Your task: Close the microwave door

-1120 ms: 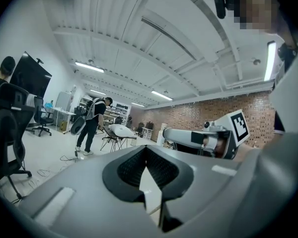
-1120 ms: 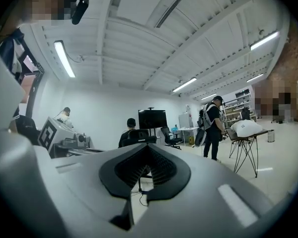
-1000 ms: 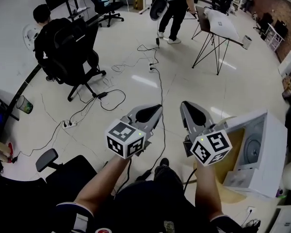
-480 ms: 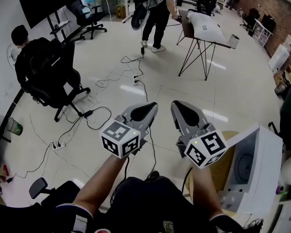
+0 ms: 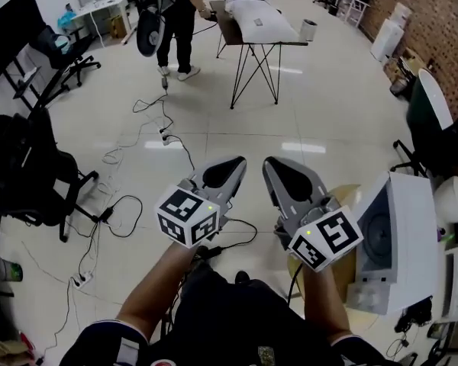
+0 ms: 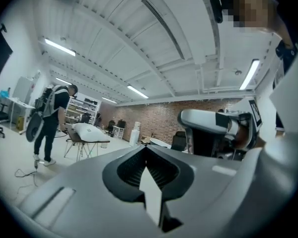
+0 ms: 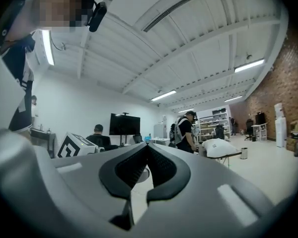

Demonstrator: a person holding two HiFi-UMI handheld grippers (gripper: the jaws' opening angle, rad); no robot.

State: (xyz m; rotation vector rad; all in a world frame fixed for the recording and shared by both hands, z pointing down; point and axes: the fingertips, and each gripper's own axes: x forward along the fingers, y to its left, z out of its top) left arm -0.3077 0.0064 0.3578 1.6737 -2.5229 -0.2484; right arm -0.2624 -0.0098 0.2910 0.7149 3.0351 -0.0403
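Note:
A white microwave (image 5: 414, 231) stands at the right of the head view on a round wooden table (image 5: 343, 259). Its dark cavity (image 5: 378, 232) faces left, and the door (image 5: 375, 194) stands swung out at the far end. Both grippers are held up in front of me, to the left of the microwave and apart from it. My left gripper (image 5: 225, 169) is shut with nothing in it, and its tips meet in the left gripper view (image 6: 146, 148). My right gripper (image 5: 278, 172) is shut and empty too (image 7: 148, 146). It is the nearer one to the door.
A person (image 5: 170, 17) walks at the back beside a folding table (image 5: 253, 27) with a white bundle on it. Cables (image 5: 130, 155) trail over the floor at the left near a black office chair (image 5: 23, 175). Another chair (image 5: 433, 124) stands behind the microwave.
The head view has swung to the right: the seated person and the black chair slid off to the left. The grippers kept their place in the frame, both shut.

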